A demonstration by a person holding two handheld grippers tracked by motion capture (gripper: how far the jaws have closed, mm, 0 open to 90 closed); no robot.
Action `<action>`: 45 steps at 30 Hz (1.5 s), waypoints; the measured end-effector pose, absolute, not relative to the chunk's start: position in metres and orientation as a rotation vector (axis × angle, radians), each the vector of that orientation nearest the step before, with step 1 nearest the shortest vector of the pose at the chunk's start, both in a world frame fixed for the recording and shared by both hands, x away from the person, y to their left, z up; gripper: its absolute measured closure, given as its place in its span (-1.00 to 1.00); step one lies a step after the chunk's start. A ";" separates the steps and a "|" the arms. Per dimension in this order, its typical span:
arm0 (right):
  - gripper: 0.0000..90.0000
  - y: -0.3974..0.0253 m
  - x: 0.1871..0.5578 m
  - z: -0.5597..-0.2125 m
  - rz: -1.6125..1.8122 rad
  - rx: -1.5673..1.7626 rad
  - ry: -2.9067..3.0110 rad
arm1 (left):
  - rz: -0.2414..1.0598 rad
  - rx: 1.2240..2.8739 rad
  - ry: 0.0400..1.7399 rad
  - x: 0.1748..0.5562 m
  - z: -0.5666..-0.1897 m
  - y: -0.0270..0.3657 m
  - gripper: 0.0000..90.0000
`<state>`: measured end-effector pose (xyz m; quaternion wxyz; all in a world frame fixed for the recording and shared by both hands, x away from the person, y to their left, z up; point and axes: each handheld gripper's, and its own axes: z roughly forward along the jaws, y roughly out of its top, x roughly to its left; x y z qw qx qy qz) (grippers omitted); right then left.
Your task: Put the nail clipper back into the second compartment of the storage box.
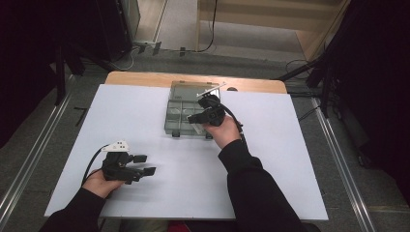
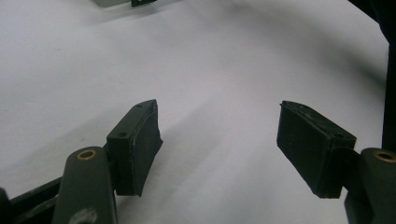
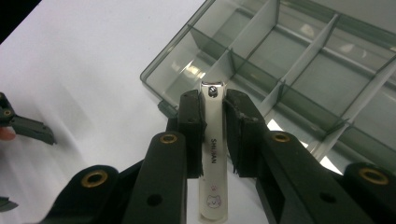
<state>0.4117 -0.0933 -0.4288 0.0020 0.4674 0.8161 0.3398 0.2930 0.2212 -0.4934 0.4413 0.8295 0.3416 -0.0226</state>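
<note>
A silver nail clipper (image 3: pixel 213 140), with a small cat print near its low end, stands upright between the jaws of my right gripper (image 3: pixel 214 100), which is shut on it. That gripper (image 1: pixel 197 110) hovers over the near right part of a clear grey compartment box (image 1: pixel 173 126). In the right gripper view the box (image 3: pixel 289 70) lies just beyond the clipper's tip, and the compartments in view are bare. My left gripper (image 1: pixel 146 164) rests low over the white sheet at the near left, open, with nothing between its pads (image 2: pixel 135 140).
A white sheet (image 1: pixel 145 111) covers most of the wooden table (image 1: pixel 145 77). The right forearm in a dark sleeve (image 1: pixel 251 183) crosses the sheet's near middle. A corner of the box (image 2: pixel 126 2) sits far ahead of the left jaws.
</note>
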 end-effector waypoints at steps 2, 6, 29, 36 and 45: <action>0.74 -0.093 0.415 -0.428 1.065 1.465 2.555 | -0.057 2.059 0.848 0.293 -0.493 0.221 -0.35; 0.74 -0.091 0.421 -0.426 1.056 1.470 2.550 | -0.057 2.060 0.846 0.293 -0.493 0.221 -0.35; 0.74 -0.081 0.463 -0.424 1.026 1.496 2.511 | -0.064 2.065 0.837 0.293 -0.494 0.220 -0.35; 0.74 -0.079 0.474 -0.427 1.009 1.508 2.497 | -0.068 2.060 0.836 0.293 -0.494 0.220 -0.35; 0.74 -0.077 0.484 -0.434 1.021 1.521 2.469 | -0.069 2.064 0.832 0.293 -0.494 0.219 -0.35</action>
